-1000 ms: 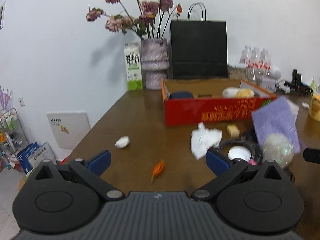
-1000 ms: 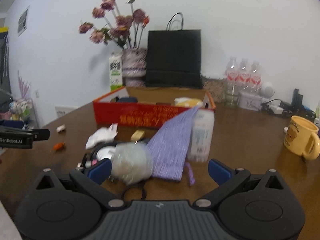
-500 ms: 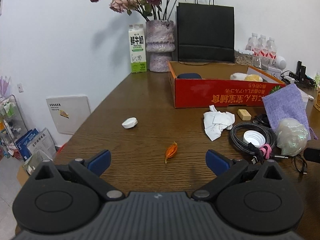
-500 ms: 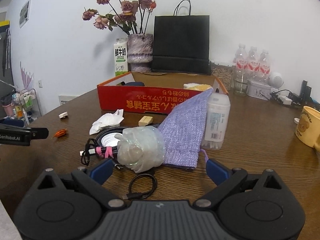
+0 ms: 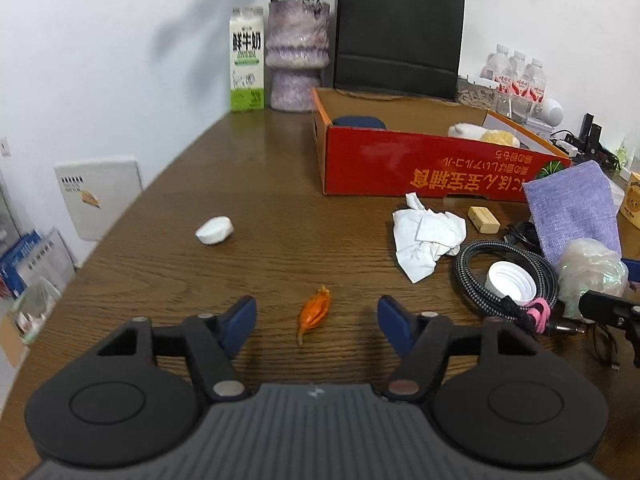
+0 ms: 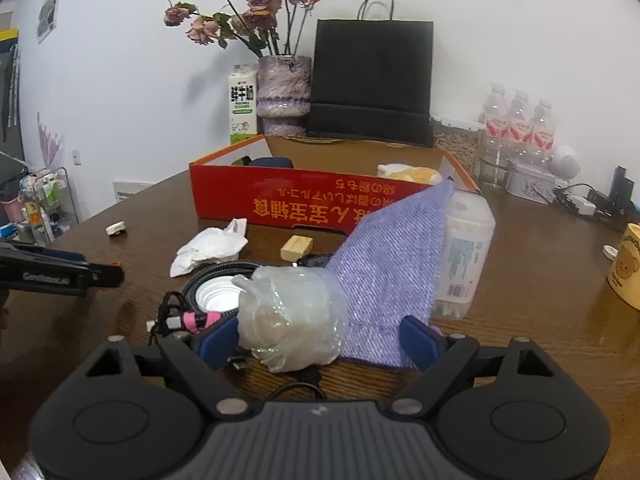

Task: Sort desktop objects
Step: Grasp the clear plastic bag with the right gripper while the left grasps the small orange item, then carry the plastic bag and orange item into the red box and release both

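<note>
Item: orange dried petal (image 5: 313, 312) on the worktop (image 5: 260, 200), directly ahead of your left tool (image 5: 316, 318), between its closing pads yet untouched, long axis pointing away from you; right tool (image 6: 316, 340) closing around the plastic-wrapped bundle (image 6: 292, 320).

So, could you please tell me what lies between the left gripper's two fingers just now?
A small orange dried flower bud lies on the wooden table between them, untouched, in the left wrist view.

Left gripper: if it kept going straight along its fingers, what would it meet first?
Most likely the orange petal, lying on the table between the closing jaws of the left gripper, not yet touched. Depth is unclear.
</note>
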`<state>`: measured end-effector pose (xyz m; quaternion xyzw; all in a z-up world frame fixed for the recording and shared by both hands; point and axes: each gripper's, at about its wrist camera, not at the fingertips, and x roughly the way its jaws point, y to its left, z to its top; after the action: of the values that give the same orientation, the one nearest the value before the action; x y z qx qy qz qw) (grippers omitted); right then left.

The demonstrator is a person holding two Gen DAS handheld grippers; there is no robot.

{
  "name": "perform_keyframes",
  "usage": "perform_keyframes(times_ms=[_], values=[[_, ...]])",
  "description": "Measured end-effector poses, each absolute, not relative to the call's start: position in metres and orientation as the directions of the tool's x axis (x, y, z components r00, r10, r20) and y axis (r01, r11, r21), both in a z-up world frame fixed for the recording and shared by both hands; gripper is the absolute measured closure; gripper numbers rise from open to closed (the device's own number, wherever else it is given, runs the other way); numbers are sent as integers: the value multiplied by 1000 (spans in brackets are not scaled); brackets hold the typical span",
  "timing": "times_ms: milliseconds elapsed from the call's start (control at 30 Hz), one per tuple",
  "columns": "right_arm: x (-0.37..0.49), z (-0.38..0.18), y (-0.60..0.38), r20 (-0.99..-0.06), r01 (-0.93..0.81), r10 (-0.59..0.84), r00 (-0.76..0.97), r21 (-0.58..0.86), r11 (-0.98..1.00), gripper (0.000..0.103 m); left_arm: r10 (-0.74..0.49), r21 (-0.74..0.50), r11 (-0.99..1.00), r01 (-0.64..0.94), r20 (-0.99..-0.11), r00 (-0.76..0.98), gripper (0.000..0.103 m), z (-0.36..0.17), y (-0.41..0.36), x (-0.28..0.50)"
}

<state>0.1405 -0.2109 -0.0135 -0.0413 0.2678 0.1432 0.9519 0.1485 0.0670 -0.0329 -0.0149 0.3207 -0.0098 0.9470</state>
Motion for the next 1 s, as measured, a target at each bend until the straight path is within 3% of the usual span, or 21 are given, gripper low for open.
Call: perform_keyframes(times_ms=[167, 233, 300, 367, 467, 1000], values=[[143, -14, -208, -522, -318, 275, 807, 7, 948, 30, -15, -20, 1000, 3, -614, 790, 48, -36, 65, 153], [144, -15, -208, -528, -326, 284, 801, 13, 945, 40, -4, -9, 1000, -2, -613, 790, 55, -36, 64, 153], [145, -16, -208, -530, -333, 294, 795, 23, 943, 42, -2, 4, 1000, 6, -608, 794, 78, -36, 62, 152], [144, -17, -207, -529, -342, 304, 792, 26, 939, 52, -18, 7, 1000, 27, -608, 794, 89, -35, 60, 151], [143, -16, -207, -522, -351, 314, 793, 29, 936, 58, -15, 28, 999, 40, -602, 799, 89, -35, 56, 149], [134, -4, -212, -475, -355, 329, 816, 39, 934, 60, -44, -3, 999, 50, -528, 848, 89, -16, 47, 139]])
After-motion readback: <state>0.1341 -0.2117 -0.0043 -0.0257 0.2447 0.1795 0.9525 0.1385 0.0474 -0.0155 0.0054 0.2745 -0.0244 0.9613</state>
